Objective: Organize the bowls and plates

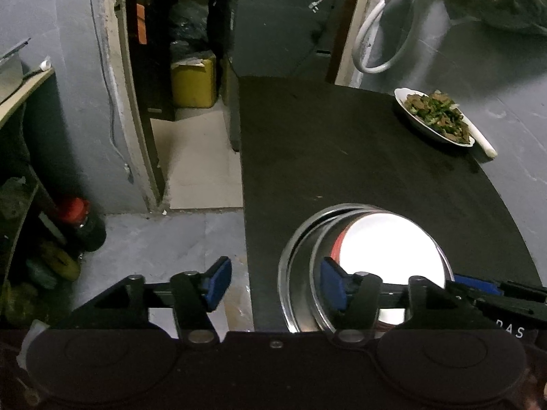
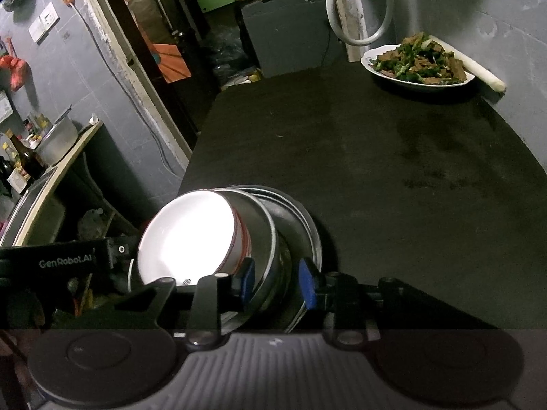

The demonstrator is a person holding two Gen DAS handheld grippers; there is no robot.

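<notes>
Stack of white bowl [image 2: 186,235] nested in 2 round steel dishes [image 2: 263,239] sat near dark table [image 2: 376,143] edge. Left gripper [image 1: 275,282] jaws wide apart, empty. Right gripper [image 2: 277,282] jaws apart, straddling steel rim.

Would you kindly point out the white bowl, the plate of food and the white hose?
white bowl [image 2: 186,235]: right wrist view, bright inside.
plate of food [image 2: 418,61]: right wrist view, food heap.
white hose [image 1: 369,39]: left wrist view, left side of its loop.

Bare counter [image 2: 393,171] is lying open between the stacked bowls [image 2: 239,239] and the food plate [image 2: 417,68], blocking nothing.
</notes>
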